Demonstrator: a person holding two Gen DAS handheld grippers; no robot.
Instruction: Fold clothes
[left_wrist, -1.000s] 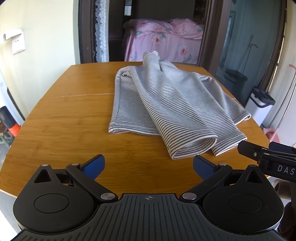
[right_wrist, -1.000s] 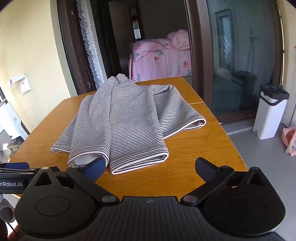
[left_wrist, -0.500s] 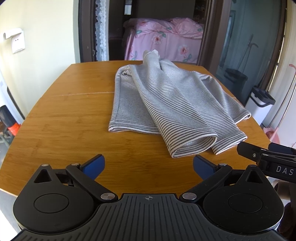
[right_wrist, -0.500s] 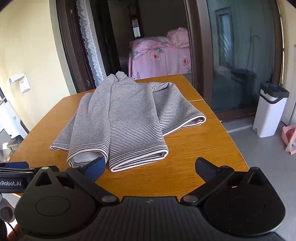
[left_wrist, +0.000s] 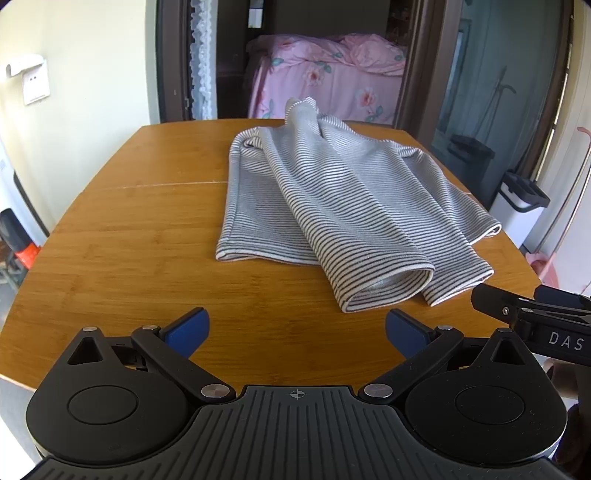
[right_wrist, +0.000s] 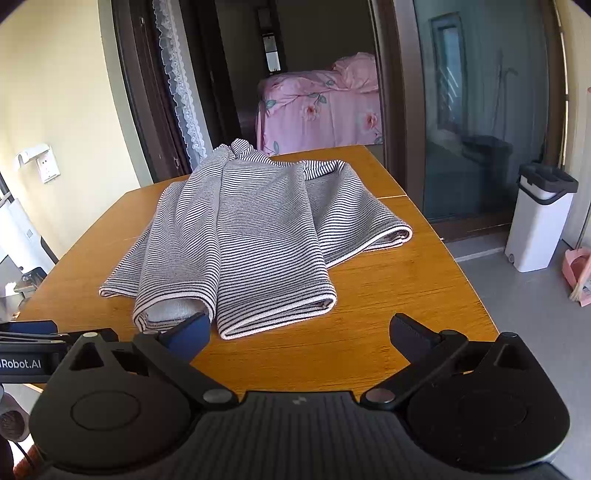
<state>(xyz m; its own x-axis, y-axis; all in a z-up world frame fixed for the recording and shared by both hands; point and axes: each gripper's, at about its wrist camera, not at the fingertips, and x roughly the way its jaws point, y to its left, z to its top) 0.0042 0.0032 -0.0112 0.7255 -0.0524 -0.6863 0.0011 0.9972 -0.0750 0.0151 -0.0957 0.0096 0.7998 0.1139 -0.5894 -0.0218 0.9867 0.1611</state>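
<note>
Striped garment (left_wrist: 332, 206) on wooden table (left_wrist: 129, 240), toward far right corner; long axis runs from far edge toward near edge, hems facing grippers, bunched peak at far edge. Lies in loose overlapping folds; garment type unclear.

Left gripper (left_wrist: 297, 326) over near edge, fingers spread wide, nothing between them. Right gripper (right_wrist: 301, 332) likewise wide, empty, just short of nearest hem.

Behind table: doorway, pink floral bedding (right_wrist: 321, 107), glass door, white bin (right_wrist: 539, 218) on grey floor. Wall socket (left_wrist: 35, 81) at left. Garment's underside layers hidden.
</note>
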